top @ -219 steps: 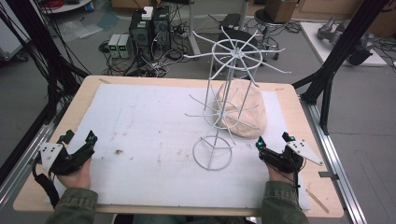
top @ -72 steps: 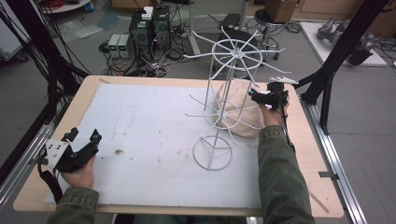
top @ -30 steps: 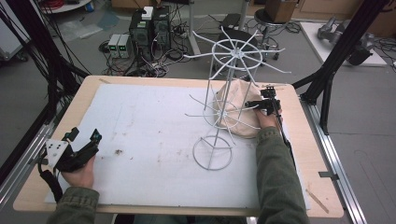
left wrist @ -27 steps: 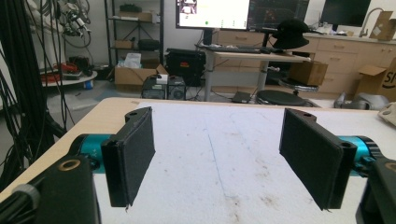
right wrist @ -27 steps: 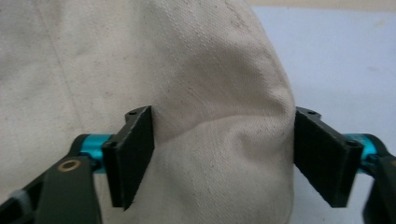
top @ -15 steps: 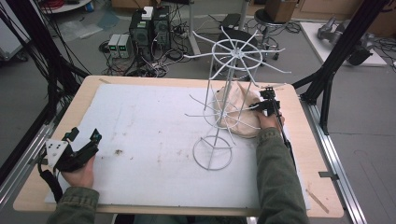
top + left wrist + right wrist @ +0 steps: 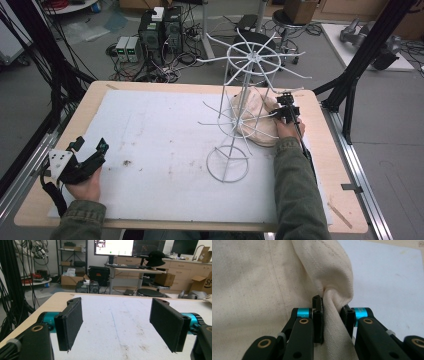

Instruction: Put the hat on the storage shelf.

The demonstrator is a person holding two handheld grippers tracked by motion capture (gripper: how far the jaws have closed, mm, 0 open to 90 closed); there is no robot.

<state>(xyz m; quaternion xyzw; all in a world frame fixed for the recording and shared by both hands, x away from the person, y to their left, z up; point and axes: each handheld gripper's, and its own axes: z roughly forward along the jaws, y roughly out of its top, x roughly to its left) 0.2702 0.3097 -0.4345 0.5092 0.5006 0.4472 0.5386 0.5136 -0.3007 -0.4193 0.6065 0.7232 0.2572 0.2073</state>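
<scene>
A cream cloth bag [image 7: 255, 117] lies crumpled on the white mat behind a white wire rack [image 7: 240, 117] with radiating arms. My right gripper [image 7: 286, 111] is at the bag's right edge, shut on a pinched fold of the cream fabric [image 7: 332, 315] in the right gripper view. My left gripper [image 7: 90, 150] rests near the table's front left corner, held in a hand. Its two black pads [image 7: 71, 321] stand wide apart with nothing between them in the left gripper view.
The rack's round base ring [image 7: 227, 164] sits on the white mat [image 7: 160, 150] at mid-table. The wooden table edge [image 7: 330, 165] runs along the right. Black frame struts [image 7: 360, 55] rise at the right and left. Cables and boxes lie on the floor beyond.
My right gripper travelled from the front right of the table to the bag behind the rack and closed on its fabric. My left gripper stayed put.
</scene>
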